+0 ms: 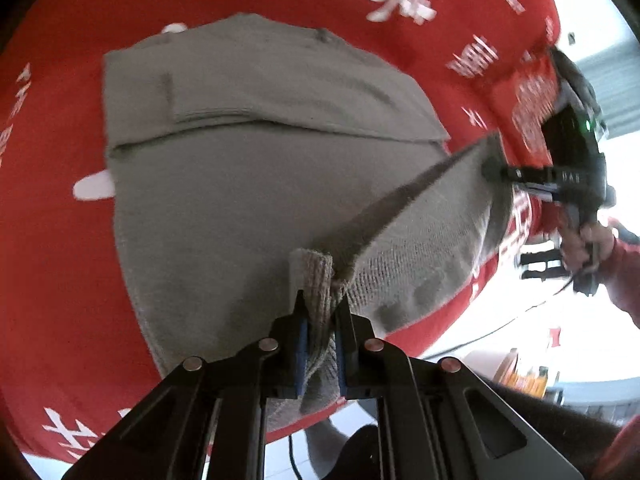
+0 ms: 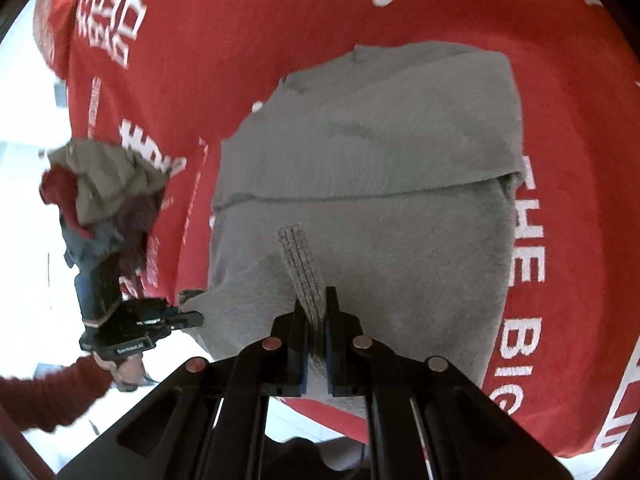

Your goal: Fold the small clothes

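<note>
Red cloth printed with white lettering covers the worktop, and pale floor shows past its near edge. On it lies a grey knitted garment, its far part already folded flat toward the far edge of the worktop, its near hem lifted off the cloth. The left tongs are clamped on one ribbed corner of that hem; the right tongs are clamped on the other corner, and the hem runs taut between them as a raised ridge. A hand in a red sleeve holds the right tool.

By its look the knit is light, soft and stretchy, with no stiffness of its own: it will sag between the two grips and drape wherever it is let down. The ribbed hem is the thickest, least slippery band, so the corners are a sound hold. Pulling the two apart too hard would likely stretch it or drag the folded part askew.

At the worktop's side edge sits a loose heap of other clothes.
</note>
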Available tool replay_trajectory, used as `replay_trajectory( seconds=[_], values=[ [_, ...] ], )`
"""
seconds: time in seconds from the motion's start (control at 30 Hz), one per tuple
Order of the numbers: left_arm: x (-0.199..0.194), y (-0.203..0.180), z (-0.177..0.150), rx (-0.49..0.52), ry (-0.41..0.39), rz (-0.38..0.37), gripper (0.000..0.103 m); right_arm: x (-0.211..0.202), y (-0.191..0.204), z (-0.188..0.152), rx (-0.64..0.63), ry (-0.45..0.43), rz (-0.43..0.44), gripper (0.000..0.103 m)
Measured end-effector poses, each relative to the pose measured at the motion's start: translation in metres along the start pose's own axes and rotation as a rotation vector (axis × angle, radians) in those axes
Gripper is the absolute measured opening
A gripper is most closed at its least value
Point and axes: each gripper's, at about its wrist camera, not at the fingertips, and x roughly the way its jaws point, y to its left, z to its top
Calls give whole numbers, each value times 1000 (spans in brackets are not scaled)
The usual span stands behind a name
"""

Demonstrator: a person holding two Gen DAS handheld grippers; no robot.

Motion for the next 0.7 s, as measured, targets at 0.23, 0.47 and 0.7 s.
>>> replay_trajectory(
  seconds=[0.23, 0.47, 0.7],
  values=[
    [21, 14, -11, -33, 29, 21, 12, 42, -39, 8, 88, 68, -85, 6],
    [11, 21, -23, -37, 30, 61, 12, 59, -56, 8, 161, 101, -74, 9],
    [11, 28, -18, -122, -41, 90, 7, 61, -41, 8, 86, 128, -111, 7]
  ],
)
